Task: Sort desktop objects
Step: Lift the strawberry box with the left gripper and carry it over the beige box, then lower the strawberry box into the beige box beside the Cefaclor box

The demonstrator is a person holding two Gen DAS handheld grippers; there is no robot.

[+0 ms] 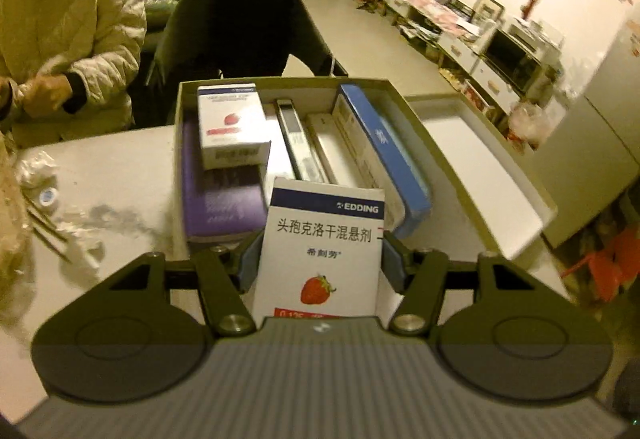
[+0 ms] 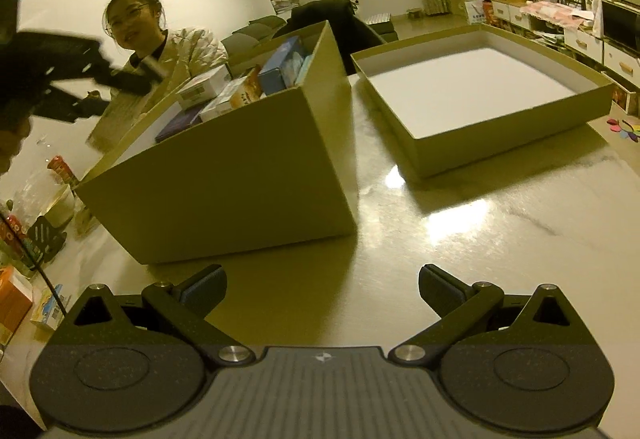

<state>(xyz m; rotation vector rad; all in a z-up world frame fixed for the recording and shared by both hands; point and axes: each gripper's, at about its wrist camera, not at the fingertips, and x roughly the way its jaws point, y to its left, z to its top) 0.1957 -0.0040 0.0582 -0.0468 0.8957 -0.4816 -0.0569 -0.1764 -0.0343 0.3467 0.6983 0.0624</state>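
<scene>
My left gripper (image 1: pixel 320 259) is shut on a white medicine box with a strawberry picture (image 1: pixel 322 251), held just in front of the open cardboard box (image 1: pixel 404 101). Inside that box lie a second strawberry medicine box (image 1: pixel 232 127), a purple flat box (image 1: pixel 218 207), a blue-edged box (image 1: pixel 384 155) and white packs between them. In the right wrist view the same cardboard box (image 2: pixel 240 175) stands on the table with several packs showing over its rim. My right gripper (image 2: pixel 322 291) hangs open over bare tabletop, nothing between its fingers. The left gripper (image 2: pixel 64 79) appears blurred at the upper left.
The box's shallow lid (image 2: pixel 500 127) lies upside down to the right of the box. A person in a pale quilted jacket (image 1: pixel 68 35) sits across the table. Wrappers and chopsticks (image 1: pixel 44 215) litter the table's left side. Small packs and a black stand (image 2: pixel 40 235) sit at the left edge.
</scene>
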